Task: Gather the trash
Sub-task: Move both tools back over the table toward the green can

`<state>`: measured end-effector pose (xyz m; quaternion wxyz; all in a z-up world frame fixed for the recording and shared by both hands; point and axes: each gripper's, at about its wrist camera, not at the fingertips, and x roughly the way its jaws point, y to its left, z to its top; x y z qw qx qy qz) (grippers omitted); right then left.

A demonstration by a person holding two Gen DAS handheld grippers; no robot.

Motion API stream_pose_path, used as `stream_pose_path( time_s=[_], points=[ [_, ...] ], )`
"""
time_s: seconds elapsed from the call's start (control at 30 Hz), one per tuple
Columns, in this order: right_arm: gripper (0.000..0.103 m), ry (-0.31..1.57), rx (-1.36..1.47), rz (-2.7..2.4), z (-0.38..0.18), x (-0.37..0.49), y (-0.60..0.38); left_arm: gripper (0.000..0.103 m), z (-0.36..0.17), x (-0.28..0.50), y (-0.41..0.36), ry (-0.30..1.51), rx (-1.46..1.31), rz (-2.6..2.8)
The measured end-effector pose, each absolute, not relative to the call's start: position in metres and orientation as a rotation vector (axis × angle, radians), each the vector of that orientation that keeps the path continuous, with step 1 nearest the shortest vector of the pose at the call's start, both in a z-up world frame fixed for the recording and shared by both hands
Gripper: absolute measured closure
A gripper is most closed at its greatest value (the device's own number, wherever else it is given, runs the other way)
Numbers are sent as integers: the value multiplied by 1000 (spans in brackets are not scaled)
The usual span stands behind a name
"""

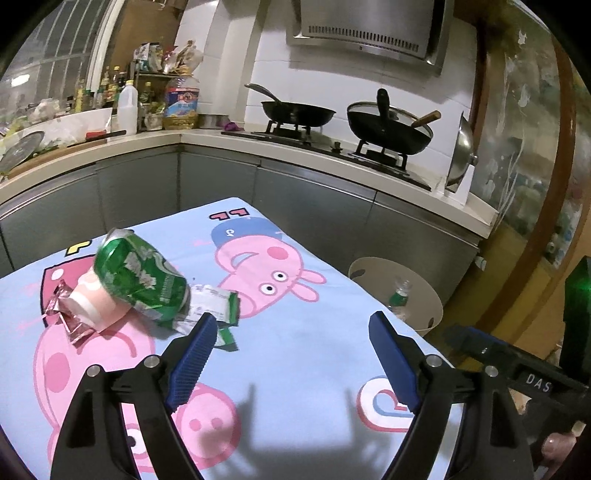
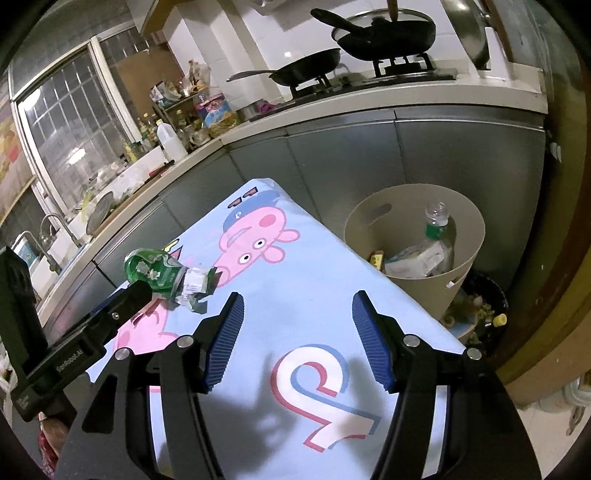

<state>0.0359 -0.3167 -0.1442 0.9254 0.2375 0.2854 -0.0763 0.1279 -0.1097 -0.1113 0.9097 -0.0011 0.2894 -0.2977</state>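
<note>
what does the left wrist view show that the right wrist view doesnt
Only the left wrist view shows the pink cup and the red wrapper beside the can, plus the range hood.

Only the right wrist view shows the faucet, the window, and the paper trash deep in the bin.

Both show the crushed green can, the green-and-white wrapper against it, the cartoon cloth, the bin with a bottle, and two pans. Both grippers, left and right, have open, empty jaws.

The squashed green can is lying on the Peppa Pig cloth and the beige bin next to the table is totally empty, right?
Not quite. The squashed green can does lie on the Peppa Pig cloth, but the beige bin isn't empty: the right wrist view shows a plastic bottle and crumpled wrappers inside it.
</note>
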Motion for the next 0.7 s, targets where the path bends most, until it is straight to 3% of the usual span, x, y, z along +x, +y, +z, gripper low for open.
stream_pose_path(
  time_s=[0.7],
  points=[
    [41, 649, 425, -87, -151, 58, -276, 17, -125, 131, -48, 556, -8, -478]
  ],
)
